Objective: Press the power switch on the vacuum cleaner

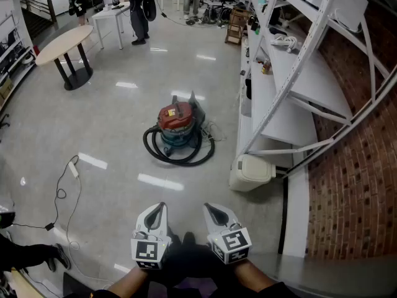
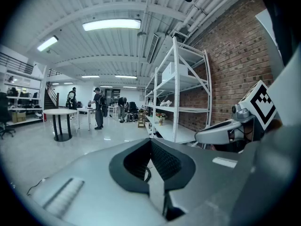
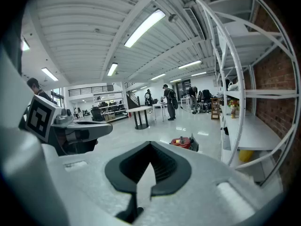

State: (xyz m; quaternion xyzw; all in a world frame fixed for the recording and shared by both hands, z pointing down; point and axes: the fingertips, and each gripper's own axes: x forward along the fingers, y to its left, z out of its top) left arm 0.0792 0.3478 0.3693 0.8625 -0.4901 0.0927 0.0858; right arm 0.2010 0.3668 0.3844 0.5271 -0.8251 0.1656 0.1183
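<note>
The vacuum cleaner stands on the shiny floor a few steps ahead. It has a red top, a teal body and a black hose coiled round its base. In the right gripper view the vacuum cleaner peeks just above the jaws; the left gripper view does not show it. My left gripper and right gripper are held side by side low in front of me, far short of the machine. Both point toward it with jaws closed together and nothing between them. The switch itself is too small to make out.
A white shelving rack runs along the brick wall on the right, with a white bin at its foot. A cable trails over the floor on the left. A round table and several people are far back.
</note>
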